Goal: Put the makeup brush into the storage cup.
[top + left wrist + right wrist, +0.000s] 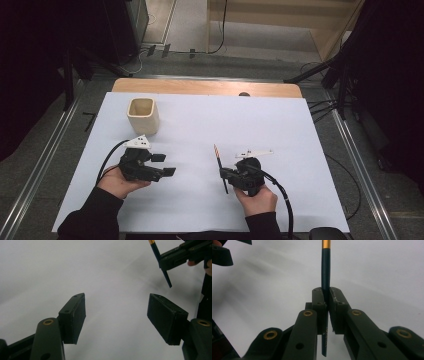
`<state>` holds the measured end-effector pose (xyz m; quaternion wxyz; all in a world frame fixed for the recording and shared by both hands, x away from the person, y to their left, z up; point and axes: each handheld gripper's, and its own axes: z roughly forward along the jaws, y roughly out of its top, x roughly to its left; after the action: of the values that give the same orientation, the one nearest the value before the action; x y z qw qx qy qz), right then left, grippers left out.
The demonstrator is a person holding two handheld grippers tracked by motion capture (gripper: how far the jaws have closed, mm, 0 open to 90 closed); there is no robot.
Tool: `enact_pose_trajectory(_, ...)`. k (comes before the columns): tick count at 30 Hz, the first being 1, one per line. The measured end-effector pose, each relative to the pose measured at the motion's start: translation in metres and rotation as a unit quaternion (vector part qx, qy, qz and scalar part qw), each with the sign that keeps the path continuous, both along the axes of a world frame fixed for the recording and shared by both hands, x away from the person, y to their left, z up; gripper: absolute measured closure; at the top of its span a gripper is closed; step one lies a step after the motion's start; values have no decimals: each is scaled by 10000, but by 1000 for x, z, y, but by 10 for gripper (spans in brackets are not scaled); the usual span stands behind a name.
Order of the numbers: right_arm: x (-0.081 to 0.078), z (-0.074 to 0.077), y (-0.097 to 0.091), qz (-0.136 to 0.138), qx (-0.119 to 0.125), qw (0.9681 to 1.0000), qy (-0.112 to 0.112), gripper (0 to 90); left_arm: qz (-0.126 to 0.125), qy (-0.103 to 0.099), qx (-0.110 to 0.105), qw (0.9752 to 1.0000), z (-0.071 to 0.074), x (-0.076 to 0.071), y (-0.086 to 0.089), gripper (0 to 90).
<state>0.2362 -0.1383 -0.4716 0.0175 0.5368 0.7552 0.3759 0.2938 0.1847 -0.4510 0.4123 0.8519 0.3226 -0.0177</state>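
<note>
Right gripper (325,298) clamped on a dark pencil (325,277).

We see the pencil pinched between its jaws above the white table (280,130); our left gripper (164,165) stands open with nothing between its jaws, near the beige cup (143,116).

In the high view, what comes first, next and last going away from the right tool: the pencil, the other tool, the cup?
1. Pencil: clamped in the right tool.
2. Left tool: to its left, jaws apart.
3. Cup: far left, up the table.
</note>
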Motion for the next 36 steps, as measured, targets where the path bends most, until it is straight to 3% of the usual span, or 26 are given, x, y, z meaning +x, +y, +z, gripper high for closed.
enact_pose_trajectory(8,-2,-8,7,-62,160,9998,-52,844,-52,-47,59,10000,-1,-1,-9,322)
enact_pose_trajectory(12,-1,-11,14,-49,317,9995,-48,844,-30,-34,-37,10000,1,0,-15,322)
enact_pose_trajectory(18,0,-11,22,3,297,9995,-136,844,-1,-130,27,9999,3,-1,-22,322)
enact_pose_trajectory(25,0,-10,32,42,284,9994,-176,844,68,-102,-150,9998,4,1,-27,322)
enact_pose_trajectory(36,-5,-9,38,8,216,9990,-388,844,167,-134,-202,9996,7,2,-34,325)
